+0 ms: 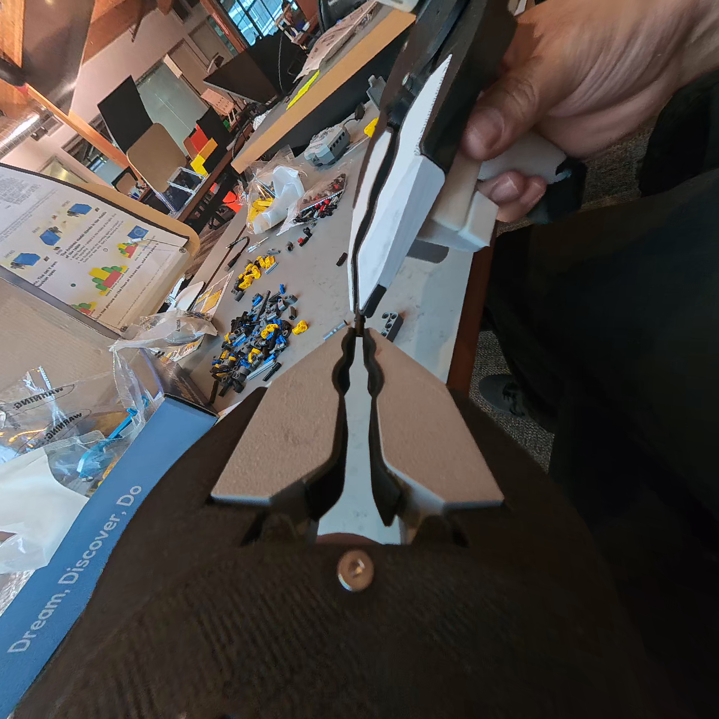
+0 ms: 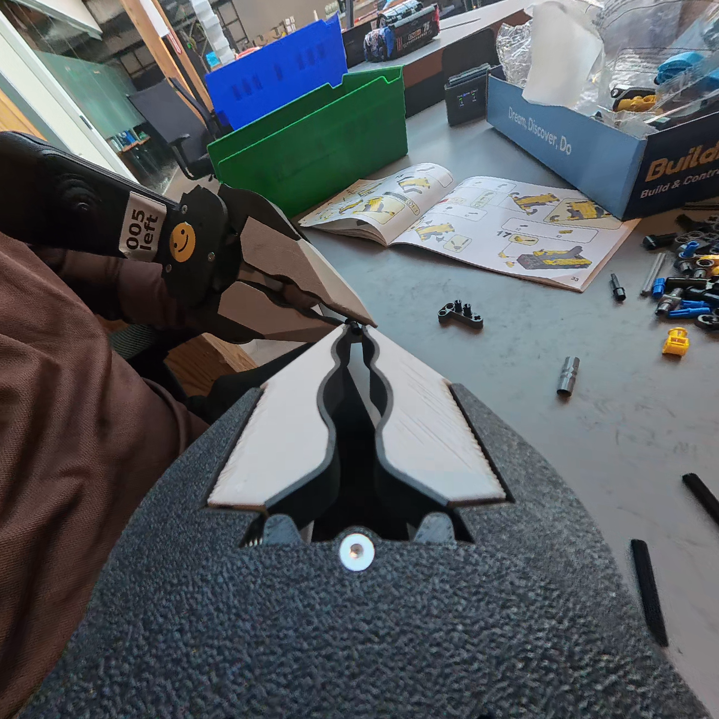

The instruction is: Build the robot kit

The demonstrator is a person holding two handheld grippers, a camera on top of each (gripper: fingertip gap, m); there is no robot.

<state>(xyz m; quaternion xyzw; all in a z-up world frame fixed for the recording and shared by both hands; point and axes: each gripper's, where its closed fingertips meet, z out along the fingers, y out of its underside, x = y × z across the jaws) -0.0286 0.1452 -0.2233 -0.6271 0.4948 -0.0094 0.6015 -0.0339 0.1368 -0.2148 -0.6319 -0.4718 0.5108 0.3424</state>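
Note:
My left gripper [image 1: 357,331] is shut, its tips pinching a small black pin [image 1: 358,323] above the grey table [image 1: 424,295]. My right gripper [image 2: 354,328] is shut on the same small black pin [image 2: 353,323] from the opposite side. The two grippers meet tip to tip. The right gripper also shows in the left wrist view [image 1: 362,309], held by a hand [image 1: 583,78]. The left gripper also shows in the right wrist view [image 2: 352,320], coming in from the left. A black angled beam with pins [image 2: 461,313] lies on the table just beyond the tips.
An open instruction booklet [image 2: 467,225], a blue cardboard box of bagged parts [image 2: 564,148] and a green bin [image 2: 311,151] stand behind. A pile of small black, blue and yellow parts [image 1: 256,342], a grey sleeve [image 2: 568,375], a yellow connector [image 2: 676,341] and black axles [image 2: 647,591] lie around. Only a small space, under 4 cm, lies between the two pairs of fingers. From either gripper's tips it is about 15 cm to the yellow connector [image 2: 676,341]. It turns up in the left wrist view [image 1: 300,327] as well.

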